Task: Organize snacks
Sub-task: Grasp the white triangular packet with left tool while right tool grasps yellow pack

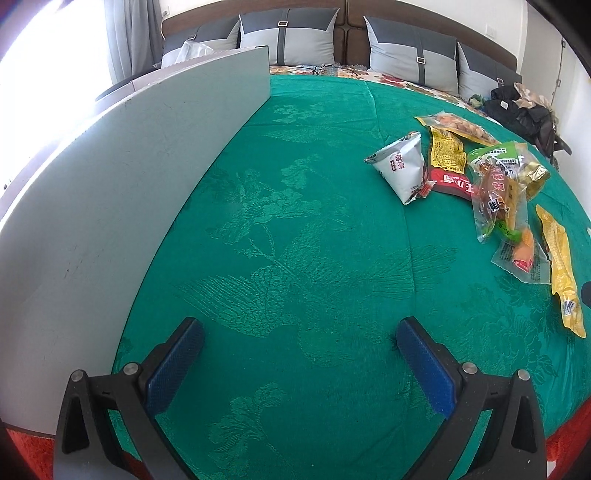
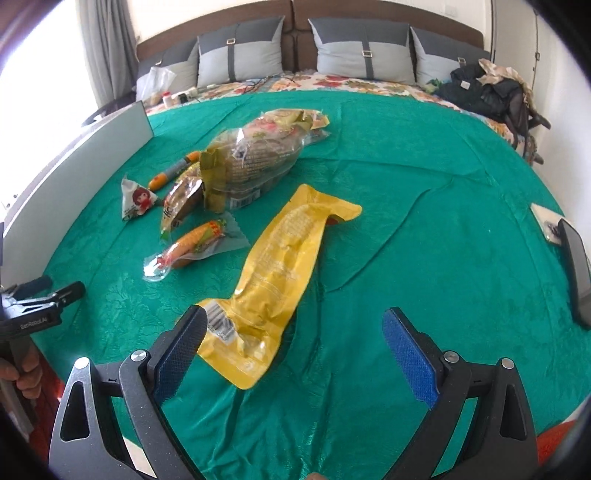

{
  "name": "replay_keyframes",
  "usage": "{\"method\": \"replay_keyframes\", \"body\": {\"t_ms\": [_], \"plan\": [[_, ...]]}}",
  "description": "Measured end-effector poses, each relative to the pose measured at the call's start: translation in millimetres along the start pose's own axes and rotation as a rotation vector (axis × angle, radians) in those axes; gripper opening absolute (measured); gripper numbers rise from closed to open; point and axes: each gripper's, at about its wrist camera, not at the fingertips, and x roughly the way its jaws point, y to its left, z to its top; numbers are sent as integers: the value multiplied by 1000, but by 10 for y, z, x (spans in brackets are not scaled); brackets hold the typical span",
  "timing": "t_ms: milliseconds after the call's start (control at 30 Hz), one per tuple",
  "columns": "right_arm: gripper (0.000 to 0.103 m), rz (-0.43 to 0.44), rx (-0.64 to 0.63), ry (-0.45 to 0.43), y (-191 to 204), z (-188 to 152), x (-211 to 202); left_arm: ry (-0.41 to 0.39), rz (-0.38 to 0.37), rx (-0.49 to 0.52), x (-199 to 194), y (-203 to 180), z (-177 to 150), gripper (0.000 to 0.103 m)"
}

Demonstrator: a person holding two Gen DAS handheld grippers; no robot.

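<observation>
Left wrist view: the left gripper [image 1: 300, 334] hangs over the green patterned bedspread [image 1: 295, 240], jaws wide apart and empty; a flat white board [image 1: 129, 184] lies left, the heap of snack packets [image 1: 480, 177] far right.

Right wrist view: the right gripper [image 2: 294, 325] has its jaws spread wide, gripping nothing, with the long yellow plastic snack pouch [image 2: 273, 280] on the bedspread just beside its left finger.

One text is readable — "GenRobot.AI", on the left gripper [image 2: 55, 291].

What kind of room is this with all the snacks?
Most likely a bedroom. The snacks lie on a wide bed under a green bedspread, with grey pillows propped against a brown headboard and a curtain by the window.
</observation>
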Motion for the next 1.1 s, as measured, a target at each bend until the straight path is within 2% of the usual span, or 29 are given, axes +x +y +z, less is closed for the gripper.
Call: {"method": "replay_keyframes", "body": {"t_ms": [100, 200, 400, 533, 700, 833, 933, 1100], "plan": [[97, -6, -16, 72, 126, 24, 206, -4, 2, -3, 6, -4, 8, 103], [97, -48, -99, 122, 182, -54, 328, -3, -5, 7, 6, 10, 7, 103], [97, -93, -39, 103, -150, -6, 285, -10, -11, 13, 11, 11, 10, 103], [97, -52, 53, 120, -350, 0, 294, -13, -7, 8, 15, 3, 4, 103], [99, -66, 39, 110, -280, -18, 295, 14, -3, -1, 12, -3, 15, 103], [99, -86, 3, 109, -221, -46, 311, 72, -39, 11, 15, -47, 68, 103], [99, -86, 2, 99, -224, -65, 304, 80, -121, 3, 40, -137, 194, 103], [99, -87, 1, 91, -232, -82, 303, 68, -147, 19, 205, -406, 719, 103]]}}
